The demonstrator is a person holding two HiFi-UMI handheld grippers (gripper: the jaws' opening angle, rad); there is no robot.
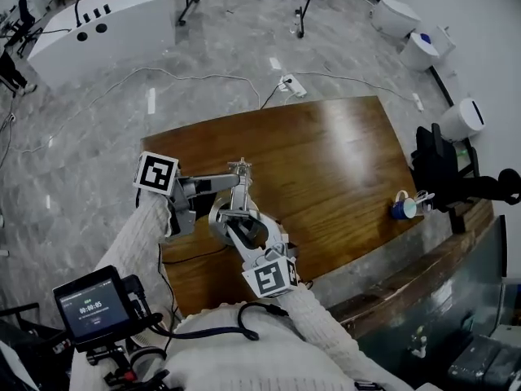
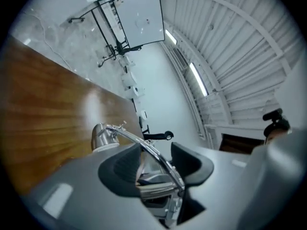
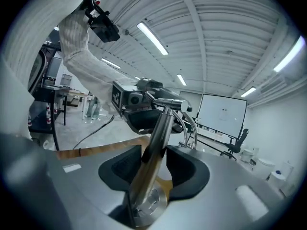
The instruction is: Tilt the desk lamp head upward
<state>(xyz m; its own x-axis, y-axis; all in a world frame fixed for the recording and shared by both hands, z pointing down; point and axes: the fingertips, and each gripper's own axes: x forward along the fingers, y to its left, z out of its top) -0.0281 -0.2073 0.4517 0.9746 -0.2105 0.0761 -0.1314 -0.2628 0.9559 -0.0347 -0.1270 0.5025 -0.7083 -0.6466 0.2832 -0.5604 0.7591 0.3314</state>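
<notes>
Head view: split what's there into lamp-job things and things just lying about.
Job: desk lamp; left tool and right tool, each open around part of the lamp; wooden desk under it.
Lying about: blue mug on the desk; power strip on the floor.

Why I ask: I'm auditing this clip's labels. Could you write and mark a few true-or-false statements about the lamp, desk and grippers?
1. The right gripper has the lamp's post between its jaws. True.
2. The left gripper has nothing between its jaws. False: the lamp's thin chrome arm runs between them, jaws apart.
3. A blue mug stands near the desk's right edge. True.
4. The desk is white. False: it is brown wood.
</notes>
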